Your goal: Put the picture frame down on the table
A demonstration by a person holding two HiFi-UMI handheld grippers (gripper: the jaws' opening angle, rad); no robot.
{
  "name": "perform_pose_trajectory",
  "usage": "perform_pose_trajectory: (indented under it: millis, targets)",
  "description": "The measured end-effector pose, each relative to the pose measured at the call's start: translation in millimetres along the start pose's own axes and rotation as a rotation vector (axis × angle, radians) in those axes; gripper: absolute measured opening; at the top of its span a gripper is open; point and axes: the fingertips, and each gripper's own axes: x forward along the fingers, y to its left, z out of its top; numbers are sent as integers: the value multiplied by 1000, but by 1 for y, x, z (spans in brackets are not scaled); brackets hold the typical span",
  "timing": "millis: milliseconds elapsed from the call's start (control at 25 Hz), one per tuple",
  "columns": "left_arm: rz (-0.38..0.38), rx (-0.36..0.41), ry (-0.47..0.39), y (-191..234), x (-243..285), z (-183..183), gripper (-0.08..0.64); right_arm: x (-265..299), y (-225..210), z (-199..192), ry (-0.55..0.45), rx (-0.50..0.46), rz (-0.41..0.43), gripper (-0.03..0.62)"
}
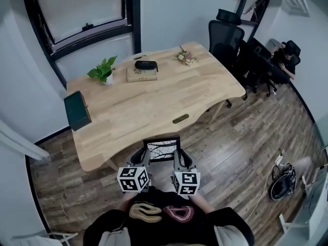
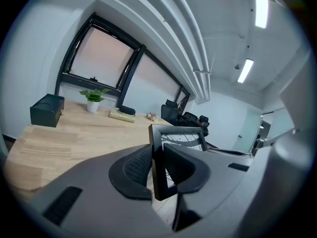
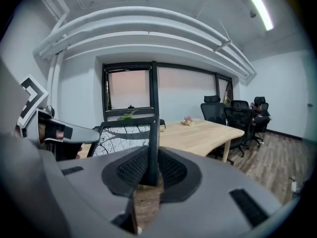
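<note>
Table [image 1: 154, 109]: wood, middle bare. Picture frame [image 1: 162, 148]: upright in the air, at 6 o'clock from the table, just short of its near edge. Left gripper [image 1: 145, 159] clenched on the frame's left rail, right gripper [image 1: 177, 159] on its right rail. Judged: frame lifted; setting it down and letting go remain.

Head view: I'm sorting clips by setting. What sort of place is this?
Probably an office meeting room: a large wooden table, black swivel office chairs at its far side, and ceiling strip lights overhead.

Bare tabletop [image 1: 154, 106] ahead, box [image 1: 77, 110] far left
</note>
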Motion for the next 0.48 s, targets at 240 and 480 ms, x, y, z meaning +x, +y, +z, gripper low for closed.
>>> perform_pose_trajectory:
  millis: [240,480]
  targets:
    - [-25,-8,25,44,28,22,81,48,20,12,12,11,-26,72]
    - [-59,16,41,71,49,44,81,82,31,23,14,35,-71,72]
